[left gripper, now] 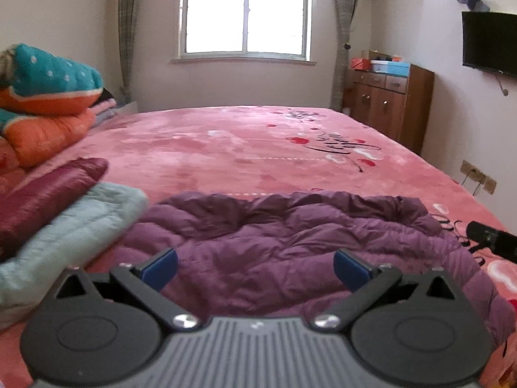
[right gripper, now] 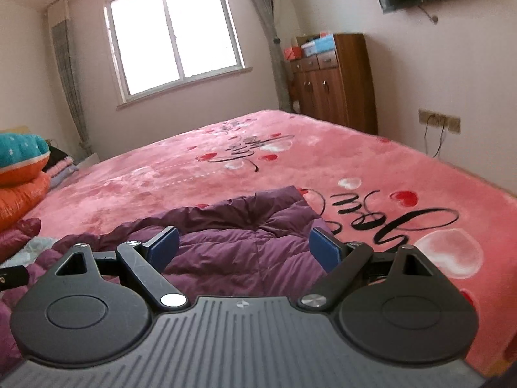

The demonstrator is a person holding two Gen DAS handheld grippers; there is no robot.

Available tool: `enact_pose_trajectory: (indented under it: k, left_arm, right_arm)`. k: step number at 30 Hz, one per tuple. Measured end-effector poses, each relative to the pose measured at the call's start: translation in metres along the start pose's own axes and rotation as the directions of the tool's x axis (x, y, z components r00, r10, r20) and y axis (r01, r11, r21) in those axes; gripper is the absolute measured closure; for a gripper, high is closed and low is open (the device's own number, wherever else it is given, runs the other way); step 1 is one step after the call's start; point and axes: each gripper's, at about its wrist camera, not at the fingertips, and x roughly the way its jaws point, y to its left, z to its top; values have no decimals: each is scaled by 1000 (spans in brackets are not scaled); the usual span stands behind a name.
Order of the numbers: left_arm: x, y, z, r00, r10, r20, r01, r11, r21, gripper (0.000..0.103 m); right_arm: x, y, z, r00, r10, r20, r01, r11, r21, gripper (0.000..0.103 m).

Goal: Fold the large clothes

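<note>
Left wrist view: left gripper [left gripper: 255, 270] hangs above the purple quilted jacket [left gripper: 290, 245], blue pads spread wide, nothing between them.
Right wrist view: right gripper [right gripper: 244, 247] also spread wide and empty, above the jacket's right part.
Jacket: lies folded and rumpled on the near part of the bed [left gripper: 245, 148], which has a pink blanket printed with hearts and script.
Beside it, left: a pale green folded garment [left gripper: 80, 226], then a maroon one [left gripper: 48, 190], with orange and teal bedding [left gripper: 48, 97] stacked behind.
Room: window [left gripper: 245, 13], wooden cabinet [left gripper: 394, 103], wall television [left gripper: 489, 42].
</note>
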Motion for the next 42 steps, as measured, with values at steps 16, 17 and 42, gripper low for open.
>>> enact_pose_trajectory:
  k: [16, 17, 42]
  left_arm:
    - [-86, 11, 10, 997, 9, 75, -7, 999, -34, 1]
    - [-90, 11, 10, 997, 14, 78, -12, 999, -34, 1]
    - [-122, 19, 4, 991, 57, 120, -56, 998, -15, 1]
  right_arm:
    - [-111, 49, 15, 998, 67, 12, -66, 995, -80, 0]
    - [-115, 52, 15, 998, 69, 13, -68, 994, -90, 0]
    - [-129, 68, 17, 998, 50, 26, -46, 990, -134, 0]
